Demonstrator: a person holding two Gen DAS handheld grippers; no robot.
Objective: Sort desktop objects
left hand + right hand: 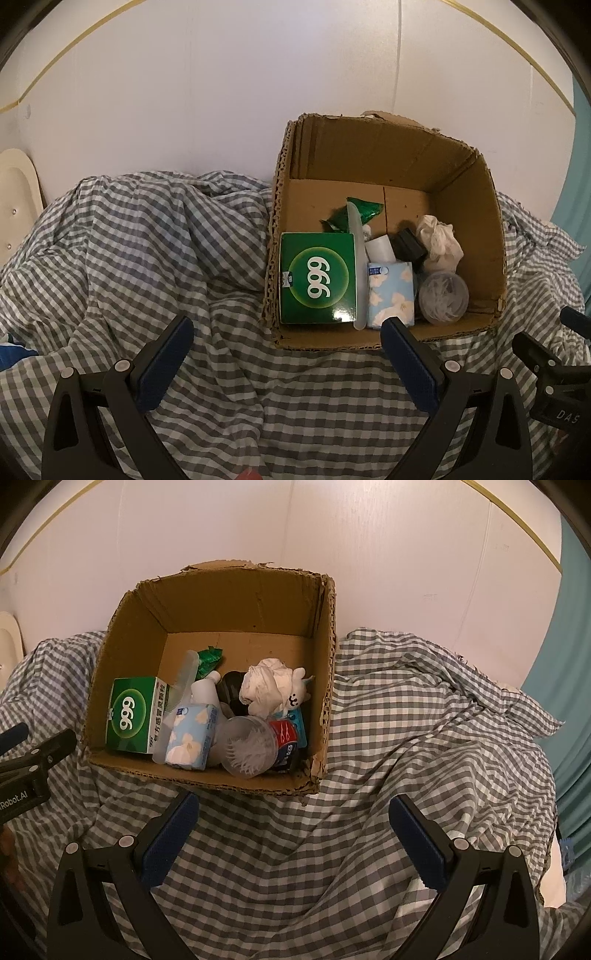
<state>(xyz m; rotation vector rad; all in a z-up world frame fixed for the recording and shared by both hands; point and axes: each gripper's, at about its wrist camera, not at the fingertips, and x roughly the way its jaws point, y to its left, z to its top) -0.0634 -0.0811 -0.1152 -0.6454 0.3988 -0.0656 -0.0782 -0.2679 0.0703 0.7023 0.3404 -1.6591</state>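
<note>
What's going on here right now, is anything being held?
Nothing is held. Both the left tongs and the right tongs hang open and empty over the gingham cloth, just short of the cardboard box. The box already holds the green 999 medicine box, a floral tissue pack, a clear tub of floss picks, a crumpled white tissue and other small items.

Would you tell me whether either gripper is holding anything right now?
Nothing is held: the left gripper and right gripper are both open over the checked cloth.
</note>
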